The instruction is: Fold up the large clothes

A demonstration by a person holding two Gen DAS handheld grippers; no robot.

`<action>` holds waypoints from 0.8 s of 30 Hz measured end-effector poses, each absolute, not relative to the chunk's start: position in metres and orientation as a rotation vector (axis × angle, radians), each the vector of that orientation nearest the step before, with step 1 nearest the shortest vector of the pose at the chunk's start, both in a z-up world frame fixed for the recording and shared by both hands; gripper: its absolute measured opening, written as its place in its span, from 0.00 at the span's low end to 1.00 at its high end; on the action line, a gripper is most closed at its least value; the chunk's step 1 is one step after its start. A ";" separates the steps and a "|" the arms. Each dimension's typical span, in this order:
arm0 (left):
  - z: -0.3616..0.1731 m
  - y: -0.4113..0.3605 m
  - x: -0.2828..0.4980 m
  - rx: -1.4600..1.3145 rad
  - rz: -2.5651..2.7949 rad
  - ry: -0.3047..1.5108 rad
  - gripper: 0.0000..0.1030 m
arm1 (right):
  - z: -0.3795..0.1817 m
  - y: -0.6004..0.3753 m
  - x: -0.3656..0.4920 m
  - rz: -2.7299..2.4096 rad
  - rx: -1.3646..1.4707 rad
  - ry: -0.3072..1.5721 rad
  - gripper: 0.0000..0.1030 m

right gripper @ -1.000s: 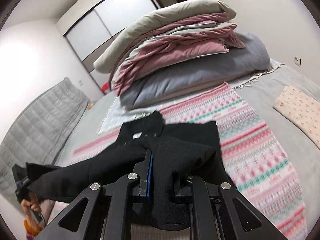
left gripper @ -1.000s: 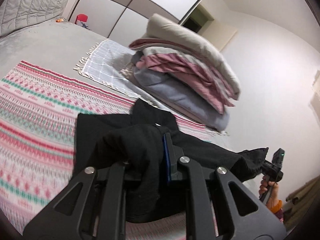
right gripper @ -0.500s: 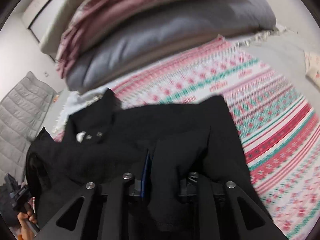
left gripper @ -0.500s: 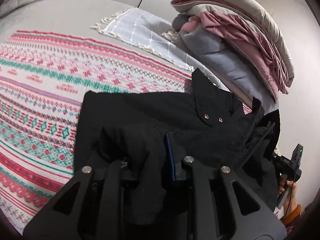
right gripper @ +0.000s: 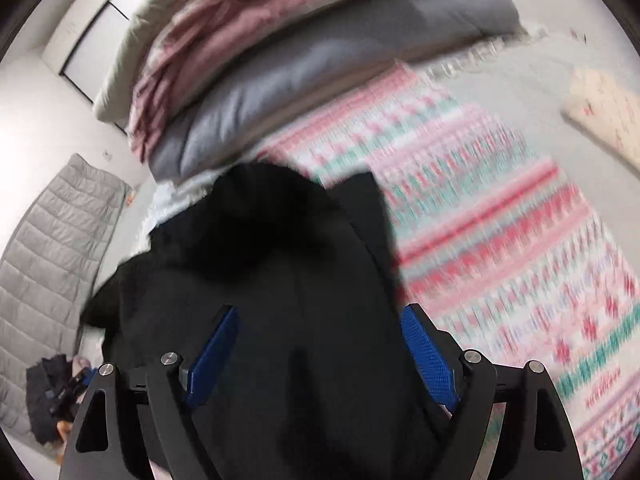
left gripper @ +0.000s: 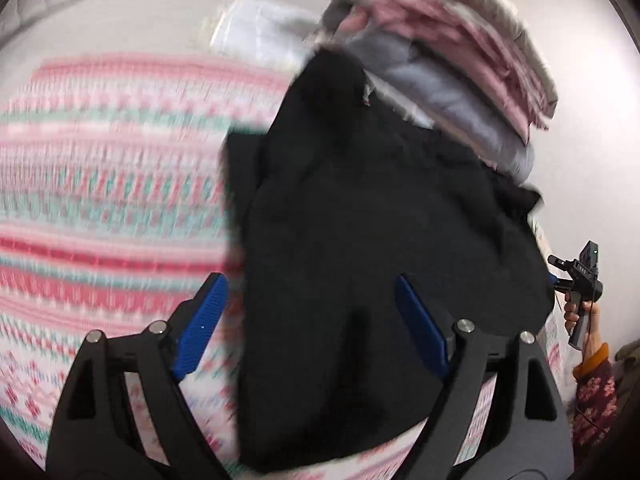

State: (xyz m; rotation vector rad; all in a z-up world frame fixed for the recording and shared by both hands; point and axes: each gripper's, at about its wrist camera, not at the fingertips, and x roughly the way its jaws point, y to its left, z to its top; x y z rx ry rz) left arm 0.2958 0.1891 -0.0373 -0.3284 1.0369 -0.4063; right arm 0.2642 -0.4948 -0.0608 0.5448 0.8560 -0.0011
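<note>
Bedroom, both views motion-blurred; work surface is a patterned blanket (left gripper: 100, 208) on the bed.

Left gripper (left gripper: 308, 320): jaws opening, already wide, blue pads (left gripper: 202, 322) clear of cloth. Black garment (left gripper: 360, 240) lies between and ahead of the jaws, draped on the blanket, not pinched. Right gripper (right gripper: 320, 354): same, jaws opening and wide, garment (right gripper: 260, 280) between them, pads (right gripper: 428, 356) not pressing.

Beyond the garment: stack of folded bedding (right gripper: 320, 48), just past its far edge. Quilted grey mat (right gripper: 52, 264) off to the right gripper's left.

Reads as the release after laying a fold over. To do it well:
- let the jaws get fully wide before backing out, so pads don't drag the top layer
- withdraw straight back along the fingers, not sideways
- check that the edges line up; can't tell through the blur
- smooth any bunching near the collar end
</note>
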 end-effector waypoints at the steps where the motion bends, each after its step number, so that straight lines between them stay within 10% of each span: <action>1: -0.049 0.193 0.296 -0.349 -0.415 1.086 0.83 | -0.074 -0.498 0.259 0.009 0.564 0.898 0.82; 11: -0.087 0.173 0.298 -0.576 -0.506 1.054 0.80 | -0.122 -0.491 0.266 0.139 0.692 0.929 0.83; 15: -0.081 0.169 0.292 -0.675 -0.454 1.048 0.38 | -0.124 -0.479 0.269 0.160 0.750 0.926 0.38; 24: 0.048 0.180 0.228 -0.638 -0.502 0.900 0.31 | -0.024 -0.447 0.214 0.204 0.712 0.784 0.27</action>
